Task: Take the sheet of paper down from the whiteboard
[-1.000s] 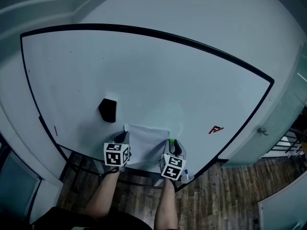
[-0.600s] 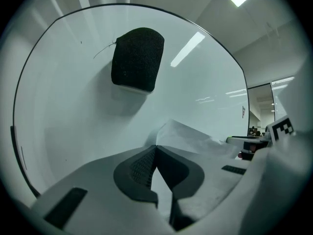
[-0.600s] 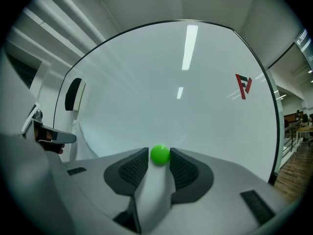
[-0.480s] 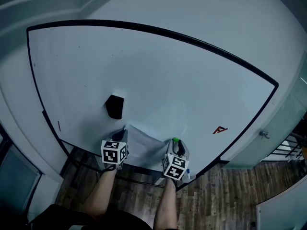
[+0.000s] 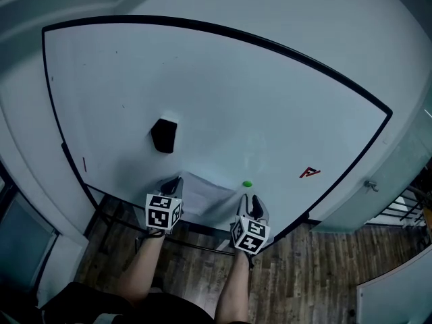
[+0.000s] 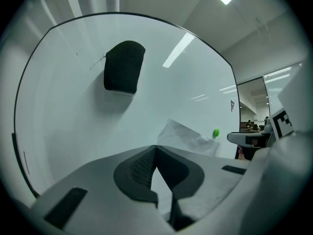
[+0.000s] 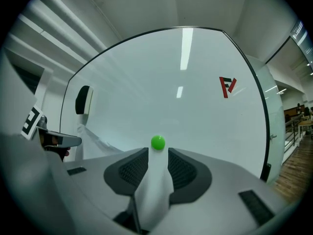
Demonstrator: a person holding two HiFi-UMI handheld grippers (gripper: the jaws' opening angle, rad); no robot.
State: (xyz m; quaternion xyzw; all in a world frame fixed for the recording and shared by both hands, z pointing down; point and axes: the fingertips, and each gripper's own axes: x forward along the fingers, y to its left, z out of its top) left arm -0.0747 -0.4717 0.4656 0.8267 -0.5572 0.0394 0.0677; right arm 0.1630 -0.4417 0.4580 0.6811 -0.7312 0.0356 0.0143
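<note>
The left gripper (image 5: 173,183) and right gripper (image 5: 251,200) each pinch the sheet of paper (image 5: 206,194) against the whiteboard (image 5: 256,106), with a green magnet (image 5: 247,183) at the right gripper's twelve o'clock.

Head view overlooks the whiteboard (image 5: 223,100); both gripper views face it closely

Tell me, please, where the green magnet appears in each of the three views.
Head view: the green magnet is low on the whiteboard, right of centre, just above the right gripper.
Left gripper view: right of centre, beside the sheet of paper's far corner.
Right gripper view: centre, just above the jaws.
Shared landmark: the black eraser, up-left of the magnet in all three.
</note>
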